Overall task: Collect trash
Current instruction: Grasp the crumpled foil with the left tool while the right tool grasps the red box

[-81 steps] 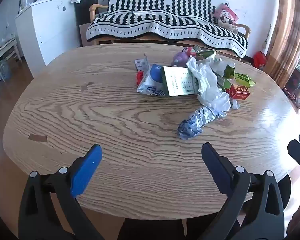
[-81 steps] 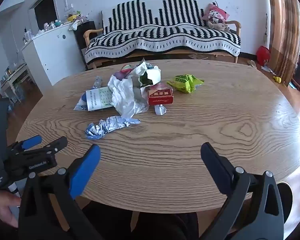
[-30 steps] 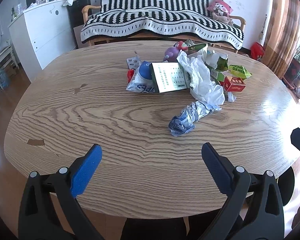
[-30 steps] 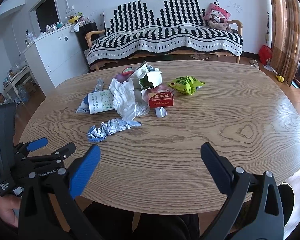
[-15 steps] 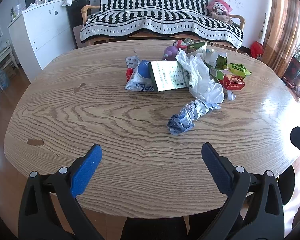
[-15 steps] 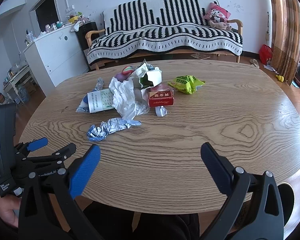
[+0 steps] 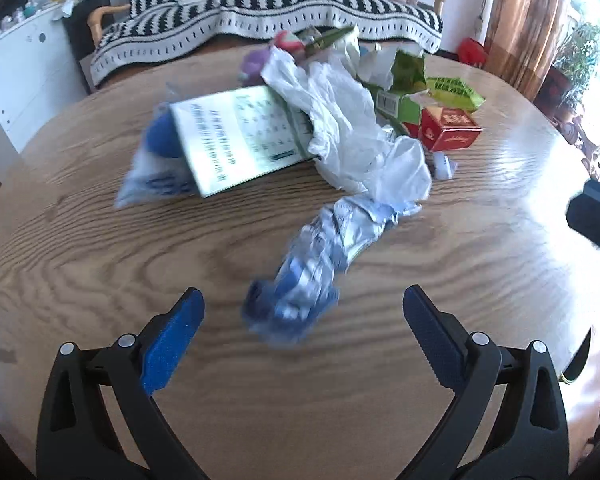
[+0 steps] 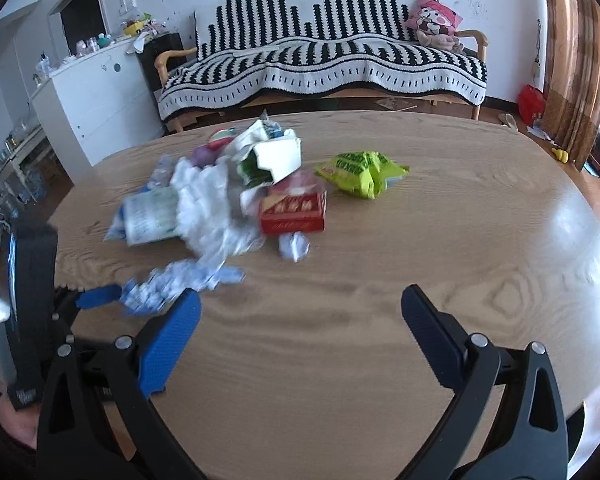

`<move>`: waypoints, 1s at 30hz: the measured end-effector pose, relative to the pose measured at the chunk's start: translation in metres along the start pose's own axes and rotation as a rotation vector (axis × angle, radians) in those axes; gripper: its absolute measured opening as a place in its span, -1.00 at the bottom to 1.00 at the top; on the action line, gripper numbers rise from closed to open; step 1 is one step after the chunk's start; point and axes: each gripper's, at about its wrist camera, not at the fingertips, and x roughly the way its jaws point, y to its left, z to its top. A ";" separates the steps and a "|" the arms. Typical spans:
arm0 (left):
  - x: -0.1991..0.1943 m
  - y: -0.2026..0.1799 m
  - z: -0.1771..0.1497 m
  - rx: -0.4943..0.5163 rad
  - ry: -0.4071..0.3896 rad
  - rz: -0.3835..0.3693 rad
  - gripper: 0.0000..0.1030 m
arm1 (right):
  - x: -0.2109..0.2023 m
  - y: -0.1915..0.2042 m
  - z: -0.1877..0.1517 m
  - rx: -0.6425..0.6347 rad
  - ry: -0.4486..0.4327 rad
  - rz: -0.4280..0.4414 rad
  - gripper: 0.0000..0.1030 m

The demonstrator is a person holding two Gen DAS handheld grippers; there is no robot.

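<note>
The left gripper [image 7: 302,308] hangs low over the table [image 7: 100,248], jaws wide, nothing between them. A crumpled foil wrapper [image 7: 316,256] lies just ahead of its fingers, its near end reaching almost level with the tips; contact cannot be told through the blur. The right gripper [image 8: 300,310] stands to the right, jaws also wide and empty, over bare wood.

The trash sits in a heap at the table's middle: a white plastic bag [image 7: 348,128] touching the wrapper's far end, a calendar card [image 7: 236,136] left of it, a red box [image 8: 292,212] and a small paper wad [image 8: 294,246] to the right. A green snack bag [image 8: 360,172] lies apart, further right. A striped sofa [image 8: 324,60] stands beyond.
</note>
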 end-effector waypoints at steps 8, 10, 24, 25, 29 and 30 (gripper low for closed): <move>0.010 -0.011 0.012 0.030 -0.037 0.015 0.21 | 0.074 0.005 0.044 -0.045 0.060 -0.007 0.80; 0.006 -0.013 0.010 0.035 -0.045 0.013 -0.11 | 0.085 0.005 0.050 -0.047 0.065 -0.016 0.73; -0.041 -0.010 -0.012 -0.029 -0.080 -0.044 -0.48 | 0.028 -0.015 0.032 -0.020 0.013 0.011 0.06; -0.045 -0.010 -0.014 -0.031 -0.081 -0.048 -0.48 | 0.014 -0.019 0.029 -0.018 -0.004 0.014 0.06; -0.063 -0.010 -0.017 -0.044 -0.108 -0.051 -0.49 | -0.026 -0.037 0.014 0.020 -0.059 -0.001 0.06; -0.068 -0.009 -0.017 -0.049 -0.115 -0.055 -0.49 | -0.035 -0.043 0.013 0.032 -0.073 -0.003 0.06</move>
